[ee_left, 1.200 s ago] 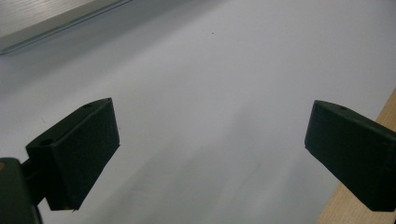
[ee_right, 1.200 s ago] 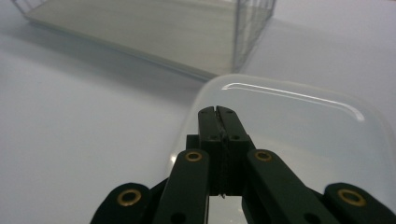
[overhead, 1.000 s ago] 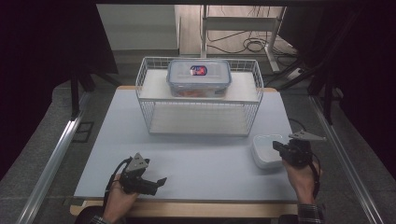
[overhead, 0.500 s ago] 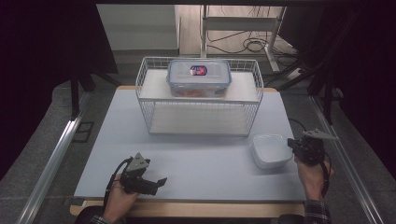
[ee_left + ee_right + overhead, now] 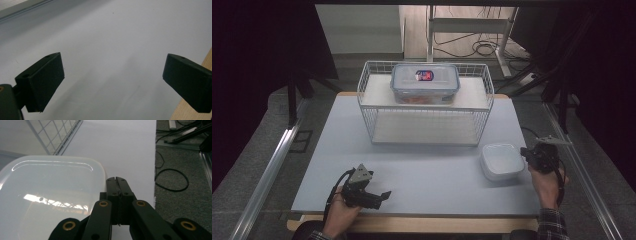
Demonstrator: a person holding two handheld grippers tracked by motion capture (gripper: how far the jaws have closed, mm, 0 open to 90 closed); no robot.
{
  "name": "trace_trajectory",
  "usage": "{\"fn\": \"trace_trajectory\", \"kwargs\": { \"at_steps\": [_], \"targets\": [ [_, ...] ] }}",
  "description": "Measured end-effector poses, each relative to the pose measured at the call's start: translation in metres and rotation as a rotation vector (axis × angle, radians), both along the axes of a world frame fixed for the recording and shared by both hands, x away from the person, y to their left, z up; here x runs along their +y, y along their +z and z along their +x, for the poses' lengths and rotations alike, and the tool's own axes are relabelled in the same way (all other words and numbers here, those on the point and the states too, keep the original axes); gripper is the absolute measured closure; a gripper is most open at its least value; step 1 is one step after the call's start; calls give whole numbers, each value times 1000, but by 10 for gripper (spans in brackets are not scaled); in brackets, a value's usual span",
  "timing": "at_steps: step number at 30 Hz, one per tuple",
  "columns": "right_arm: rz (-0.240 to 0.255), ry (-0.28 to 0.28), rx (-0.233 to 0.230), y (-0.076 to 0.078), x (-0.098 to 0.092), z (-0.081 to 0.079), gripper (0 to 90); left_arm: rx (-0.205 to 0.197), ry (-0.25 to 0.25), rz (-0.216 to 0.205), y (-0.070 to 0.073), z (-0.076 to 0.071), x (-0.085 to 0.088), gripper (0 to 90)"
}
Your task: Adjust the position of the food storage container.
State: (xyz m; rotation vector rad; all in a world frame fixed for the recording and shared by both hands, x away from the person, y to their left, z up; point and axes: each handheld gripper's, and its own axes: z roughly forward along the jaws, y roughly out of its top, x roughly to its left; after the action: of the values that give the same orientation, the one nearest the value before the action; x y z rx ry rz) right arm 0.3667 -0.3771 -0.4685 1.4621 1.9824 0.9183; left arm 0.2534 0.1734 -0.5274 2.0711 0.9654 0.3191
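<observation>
I'm holding my right gripper [image 5: 532,154] just beside the white lidded container [image 5: 502,161] at the table's [image 5: 422,170] right edge — jaws pressed together, nothing between them. I'm judging this as the approach step: next they need spreading to take the rim. My left gripper [image 5: 379,196] is resting near the front edge, jaws apart — idle.

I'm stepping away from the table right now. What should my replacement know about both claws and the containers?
Left claw: open, nothing between its jaws, low over the table's near-left part.
Right claw: shut, holding nothing, beside the right edge of the white lidded box.
White box sits on the table, front right of the wire basket.
Clear blue-rimmed container sits on the basket's upper shelf.
Done: nothing evident. Left: probably handling the white box.
</observation>
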Motion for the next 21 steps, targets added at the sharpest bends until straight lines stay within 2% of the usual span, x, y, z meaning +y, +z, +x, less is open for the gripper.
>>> {"fn": "trace_trajectory", "kwargs": {
  "at_steps": [4, 10, 21],
  "targets": [
    [18, 20, 12, -1, 7, -1, 893, 4, -3, 1, -1, 0, 0, 32],
    [26, 78, 32, -2, 22, -5, 893, 1, -4, 4, -1, 1, -1, 32],
    [19, 183, 77, -5, 60, -17, 892, 2, 0, -1, 0, 0, 0, 32]
  ]
}}
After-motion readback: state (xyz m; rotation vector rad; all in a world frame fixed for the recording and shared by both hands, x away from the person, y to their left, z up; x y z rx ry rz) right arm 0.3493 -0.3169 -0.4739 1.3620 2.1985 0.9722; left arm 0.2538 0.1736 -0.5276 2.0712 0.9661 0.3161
